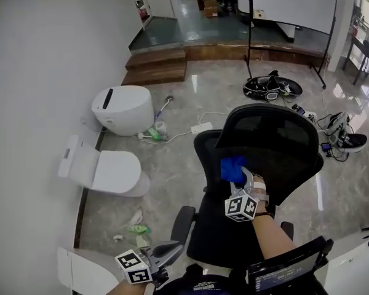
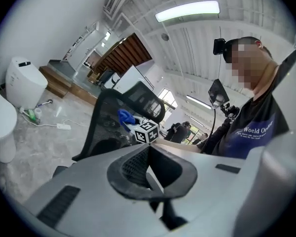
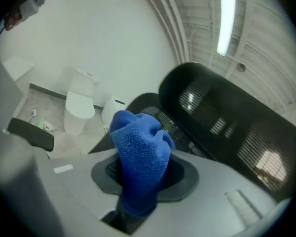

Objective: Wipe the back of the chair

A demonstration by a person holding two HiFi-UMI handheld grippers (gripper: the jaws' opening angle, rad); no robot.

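Clenched on a bunched blue cloth [image 1: 232, 166] with the right hand-held gripper [image 1: 240, 178], mid-frame against the black chair's mesh backrest [image 1: 277, 146]. Shut on nothing with the left hand-held gripper [image 1: 166, 251], bottom left, near an armrest [image 1: 182, 221].

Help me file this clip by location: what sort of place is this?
Probably an indoor test or demo room, not a real bathroom: a white toilet and a rounder toilet stand unenclosed by the wall on a polished floor, alongside a black office chair, a whiteboard and loose cables.
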